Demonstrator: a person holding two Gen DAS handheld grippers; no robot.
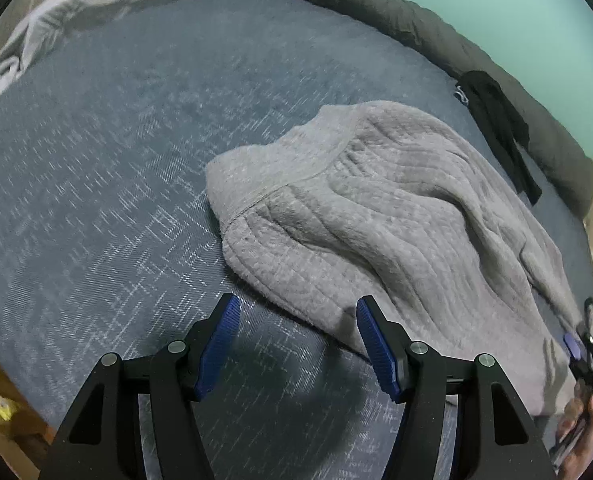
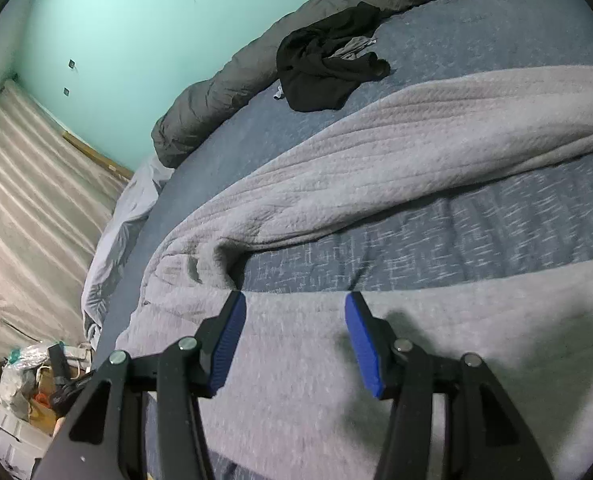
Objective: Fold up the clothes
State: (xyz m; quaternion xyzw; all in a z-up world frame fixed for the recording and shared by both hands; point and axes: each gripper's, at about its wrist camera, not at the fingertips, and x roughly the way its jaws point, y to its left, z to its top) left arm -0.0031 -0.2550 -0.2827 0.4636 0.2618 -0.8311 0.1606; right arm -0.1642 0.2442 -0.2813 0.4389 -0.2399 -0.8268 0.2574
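A grey quilted fleece garment [image 1: 376,232] lies partly folded on the blue bed cover [image 1: 116,160]. My left gripper [image 1: 298,306] is open and empty, just above the cover at the garment's near hem. In the right wrist view the same grey garment [image 2: 376,152] spreads across the bed, a long fold or sleeve running to the right. My right gripper [image 2: 295,300] is open and empty, hovering over the garment's smooth near part. The right gripper also shows at the right edge of the left wrist view [image 1: 588,356].
A crumpled black garment [image 2: 324,64] lies beyond the grey one, next to a dark grey duvet roll [image 2: 224,92] along the teal wall. A white sheet [image 1: 96,0] bunches at the bed's far edge. Bags and clutter [image 2: 36,376] sit on the floor at left.
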